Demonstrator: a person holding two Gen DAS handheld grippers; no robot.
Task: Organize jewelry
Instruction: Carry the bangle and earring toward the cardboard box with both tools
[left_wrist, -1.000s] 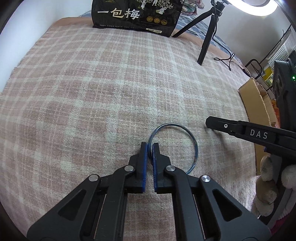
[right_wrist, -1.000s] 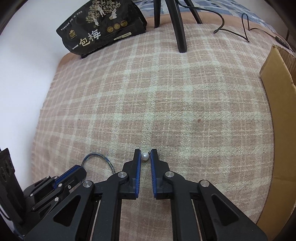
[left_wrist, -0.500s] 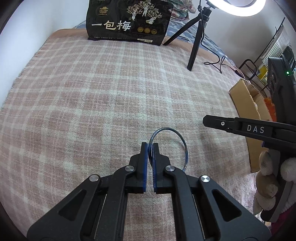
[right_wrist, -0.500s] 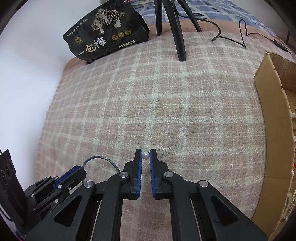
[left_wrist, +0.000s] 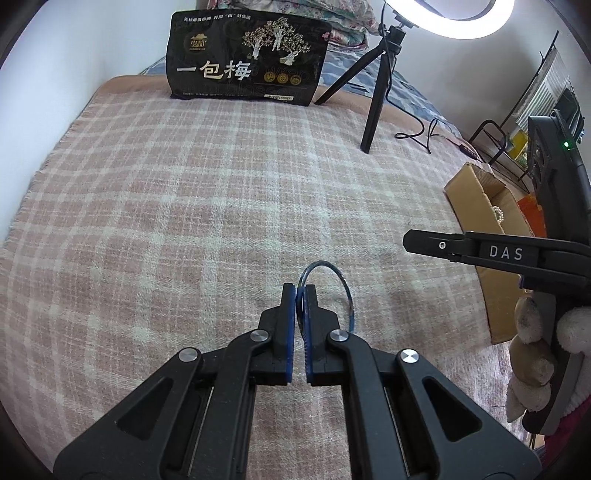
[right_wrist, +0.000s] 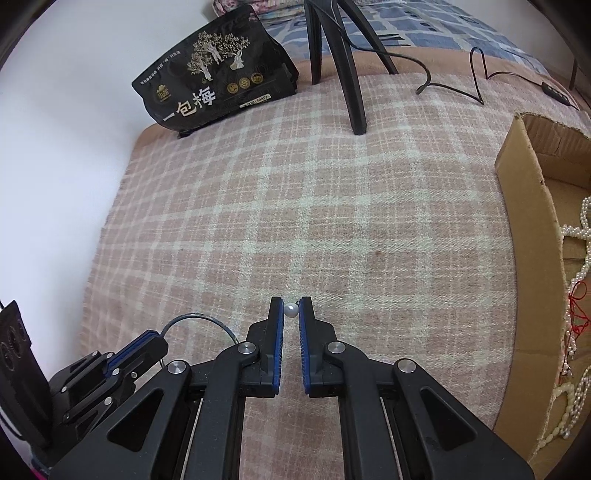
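A thin blue wire bangle (left_wrist: 341, 284) is pinched at its near edge in my left gripper (left_wrist: 300, 290), which is shut on it above the pink plaid blanket (left_wrist: 184, 206). The same bangle (right_wrist: 207, 319) shows in the right wrist view, sticking out of the left gripper (right_wrist: 157, 341) at lower left. My right gripper (right_wrist: 291, 304) is shut on a small white pearl piece (right_wrist: 291, 310) between its blue pads. The right gripper (left_wrist: 410, 240) reaches in from the right in the left wrist view, its tips seen side-on.
An open cardboard box (right_wrist: 524, 206) with pearl strands (right_wrist: 576, 280) lies along the blanket's right side, also box (left_wrist: 476, 206). At the far edge stand a black snack bag (left_wrist: 243, 59) and a ring-light tripod (left_wrist: 376, 107) with a trailing cable (right_wrist: 476, 70).
Both grippers have risen off the blanket with the bangle and the pearl piece in them; more of the room and the box has come into view.
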